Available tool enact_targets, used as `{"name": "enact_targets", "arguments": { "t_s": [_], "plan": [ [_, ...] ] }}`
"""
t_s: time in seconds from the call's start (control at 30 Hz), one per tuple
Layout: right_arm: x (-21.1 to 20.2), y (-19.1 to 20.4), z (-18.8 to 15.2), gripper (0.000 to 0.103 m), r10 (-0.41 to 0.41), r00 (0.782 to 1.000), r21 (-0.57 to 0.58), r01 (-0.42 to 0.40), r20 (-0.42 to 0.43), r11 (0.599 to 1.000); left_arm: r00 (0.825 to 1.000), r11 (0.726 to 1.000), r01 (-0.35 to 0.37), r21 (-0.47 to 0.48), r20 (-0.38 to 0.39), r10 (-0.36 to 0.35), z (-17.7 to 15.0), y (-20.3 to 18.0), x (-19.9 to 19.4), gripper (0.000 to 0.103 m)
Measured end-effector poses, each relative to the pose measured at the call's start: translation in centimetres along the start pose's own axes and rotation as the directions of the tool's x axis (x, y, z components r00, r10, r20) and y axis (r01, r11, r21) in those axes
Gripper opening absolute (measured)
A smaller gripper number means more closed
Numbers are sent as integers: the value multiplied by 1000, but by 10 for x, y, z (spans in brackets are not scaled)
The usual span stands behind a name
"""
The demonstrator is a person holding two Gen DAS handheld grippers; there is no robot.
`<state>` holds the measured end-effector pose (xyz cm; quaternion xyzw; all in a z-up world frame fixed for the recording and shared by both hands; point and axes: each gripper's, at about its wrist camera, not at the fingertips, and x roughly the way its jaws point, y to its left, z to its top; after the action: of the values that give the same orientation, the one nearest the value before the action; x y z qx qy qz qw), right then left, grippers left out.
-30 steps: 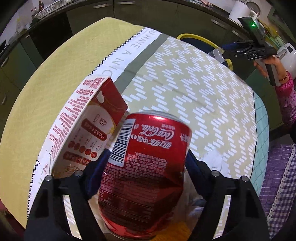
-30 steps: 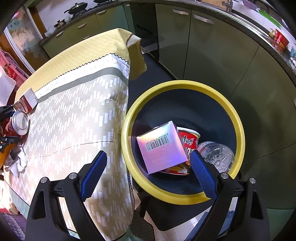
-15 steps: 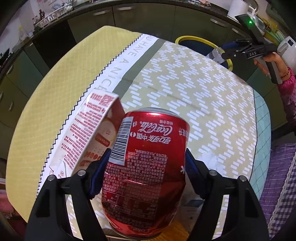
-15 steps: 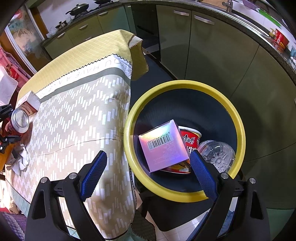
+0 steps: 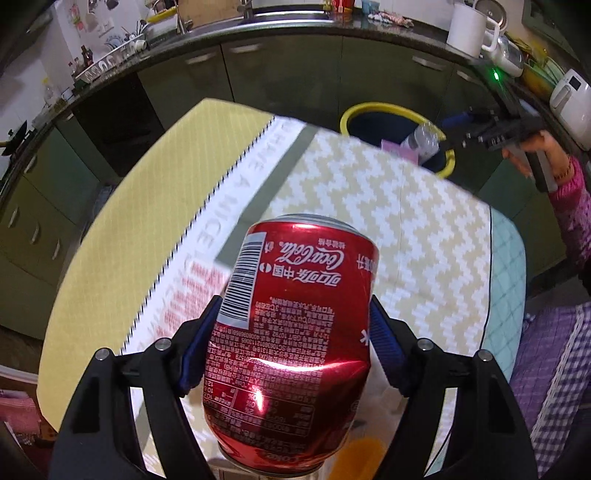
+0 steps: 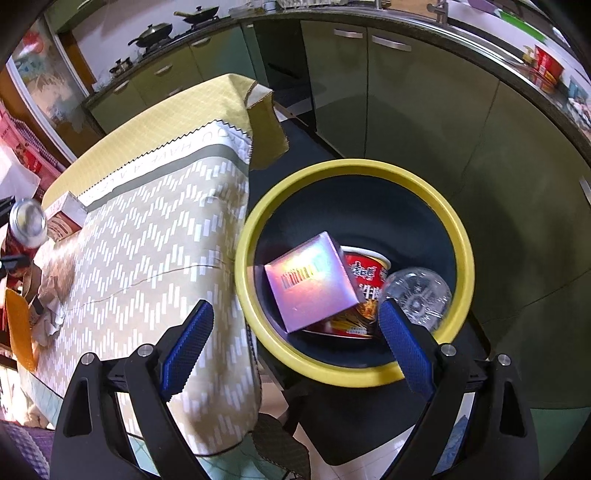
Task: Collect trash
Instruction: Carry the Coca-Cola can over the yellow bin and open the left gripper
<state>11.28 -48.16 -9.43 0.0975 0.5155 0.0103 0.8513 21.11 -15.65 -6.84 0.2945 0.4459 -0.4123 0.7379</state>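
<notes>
Red cola can (image 5: 291, 332) clamped in left hand-held gripper (image 5: 291, 354), right hand-held gripper (image 6: 295, 339) open

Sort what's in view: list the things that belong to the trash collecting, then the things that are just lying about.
Part of the job:
- red Coca-Cola can, clamped in the left gripper
- yellow-rimmed bin, already holding a shiny box, instant-noodle cup and plastic bottle
- red-and-white carton on the table
- crumpled paper

Just lying about:
- tablecloth
- white kettle
- pans
</notes>
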Motion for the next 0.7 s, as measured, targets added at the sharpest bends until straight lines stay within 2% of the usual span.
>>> {"name": "enact_targets", "arguments": {
  "t_s": [0.13, 0.3, 0.47, 0.7],
  "plan": [
    [-7, -14, -7, 90, -8, 1000, 26, 8, 16, 1000, 1000, 999, 19, 33, 19, -20, 31, -14, 1, 72],
    [-30, -36, -20, 90, -36, 998, 61, 33, 60, 998, 995, 990, 90, 105, 21, -93, 83, -48, 17, 72],
    [-57, -64, -39, 90, -60, 993, 109, 49, 98, 993, 985, 968, 169, 184, 11, -173, 151, -91, 55, 72],
    [-73, -101, -69, 90, -83, 991, 196, 61, 106, 979, 975, 950, 222, 220, -38, -219, 233, -140, 128, 72]
  ]
}}
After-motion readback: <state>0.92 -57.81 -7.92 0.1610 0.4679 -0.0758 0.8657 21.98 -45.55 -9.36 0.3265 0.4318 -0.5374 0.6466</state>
